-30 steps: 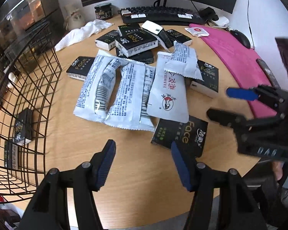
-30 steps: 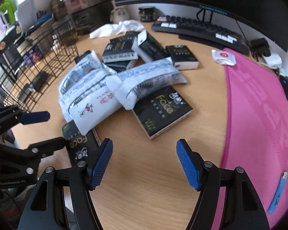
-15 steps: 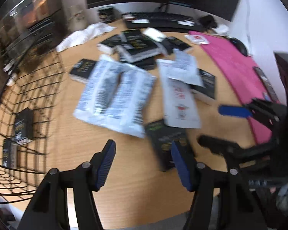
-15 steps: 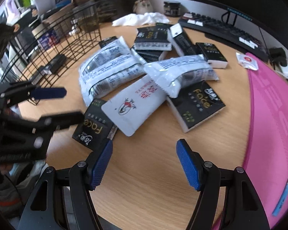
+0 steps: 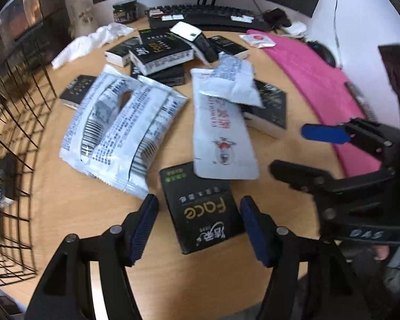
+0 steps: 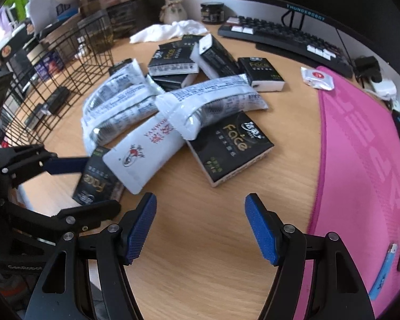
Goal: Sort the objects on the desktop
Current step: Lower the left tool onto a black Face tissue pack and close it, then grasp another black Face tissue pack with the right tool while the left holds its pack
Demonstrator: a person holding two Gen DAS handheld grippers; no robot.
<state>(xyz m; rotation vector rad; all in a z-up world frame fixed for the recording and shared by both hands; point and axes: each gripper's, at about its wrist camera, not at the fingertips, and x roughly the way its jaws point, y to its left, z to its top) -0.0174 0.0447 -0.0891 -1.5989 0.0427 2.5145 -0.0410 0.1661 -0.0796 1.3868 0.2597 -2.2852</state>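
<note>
Fingers [image 5: 144, 224] of the left gripper [image 5: 198, 222], tilted steeply down, had just been opening astride the near black Face pack [image 5: 202, 208] without pressing it, while the right gripper [image 6: 200, 224] hung released over bare desk [image 6: 200, 266]

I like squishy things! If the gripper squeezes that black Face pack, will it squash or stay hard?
Probably it squashes a little. The black Face pack looks like a soft wrapped tissue pack, so it should give between the left gripper's open pads. It lies flat, so it likely won't roll. The shiny wrap may be a bit slippery. The white pouch overlaps its top edge and might shift.
</note>
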